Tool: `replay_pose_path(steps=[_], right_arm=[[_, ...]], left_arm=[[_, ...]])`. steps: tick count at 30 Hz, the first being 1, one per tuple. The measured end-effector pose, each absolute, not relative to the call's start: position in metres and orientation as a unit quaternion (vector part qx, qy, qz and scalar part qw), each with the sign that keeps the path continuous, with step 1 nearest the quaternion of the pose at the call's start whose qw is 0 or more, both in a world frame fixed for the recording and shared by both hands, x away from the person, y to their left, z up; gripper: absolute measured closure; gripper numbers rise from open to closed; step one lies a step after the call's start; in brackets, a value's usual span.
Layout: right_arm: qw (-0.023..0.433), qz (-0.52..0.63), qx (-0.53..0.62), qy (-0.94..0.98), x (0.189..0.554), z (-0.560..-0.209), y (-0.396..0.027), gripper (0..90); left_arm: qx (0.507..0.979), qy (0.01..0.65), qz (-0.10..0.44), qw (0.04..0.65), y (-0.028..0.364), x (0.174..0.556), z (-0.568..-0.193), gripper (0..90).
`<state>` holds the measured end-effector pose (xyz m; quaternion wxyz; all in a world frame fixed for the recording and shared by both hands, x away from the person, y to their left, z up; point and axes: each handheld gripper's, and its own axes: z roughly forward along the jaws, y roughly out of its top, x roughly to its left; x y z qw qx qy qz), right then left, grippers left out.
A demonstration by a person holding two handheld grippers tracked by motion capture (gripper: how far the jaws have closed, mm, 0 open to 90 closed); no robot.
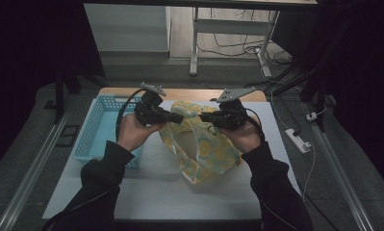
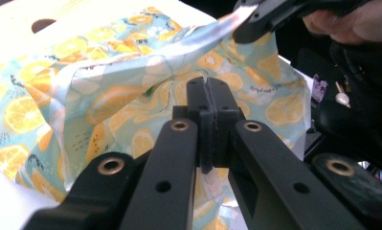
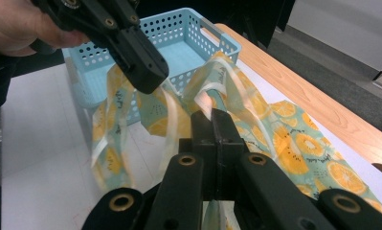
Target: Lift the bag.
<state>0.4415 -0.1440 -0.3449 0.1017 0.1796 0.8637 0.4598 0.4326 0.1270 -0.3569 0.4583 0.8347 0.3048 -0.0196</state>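
Gripping the top edge of a lemon-print cloth bag (image 1: 199, 144), the left claw (image 1: 177, 117) has its jaws clenched flat together on the fabric, which the left gripper view shows pinched between the two black pads with a strip of cloth trailing below them. Just across from it, the right claw (image 1: 205, 116) is clamped on the opposite part of the same edge; in the right gripper view its jaws meet on a folded seam of the bag (image 3: 217, 96). The two claws point toward each other, near but apart, with the bag's mouth stretched between them.

Below the claws the bag hangs and slumps onto the white surface (image 1: 160, 187), its pale lining showing through the open loop of fabric. In the left gripper view the bag (image 2: 107, 86) spreads out beyond the jaws, and the right claw (image 2: 248, 21) bites a raised corner of it at the upper right. In the right gripper view the left claw (image 3: 148, 76) holds the cloth up ahead and to the left of the near jaws.

Beyond the left claw, on its outer side, a light blue perforated basket (image 1: 96, 130) sits on the surface; the right gripper view shows this basket (image 3: 179, 36) behind the lifted fabric. A strip of bare wood runs along the surface's far edge.
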Motion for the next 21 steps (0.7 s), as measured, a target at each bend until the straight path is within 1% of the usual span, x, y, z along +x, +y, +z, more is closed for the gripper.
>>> replay_pose_path(steps=[7,21], right_arm=[[0.09,0.473,0.173,0.859,0.441,-0.333,-0.142,90.0],[0.096,0.49,0.165,0.85,0.446,-0.296,-0.137,90.0]], left_arm=[[0.826,0.303,-0.015,0.475,0.131,0.438,-0.334,89.6],[0.807,0.309,-0.012,0.503,0.141,0.452,-0.293,89.6]])
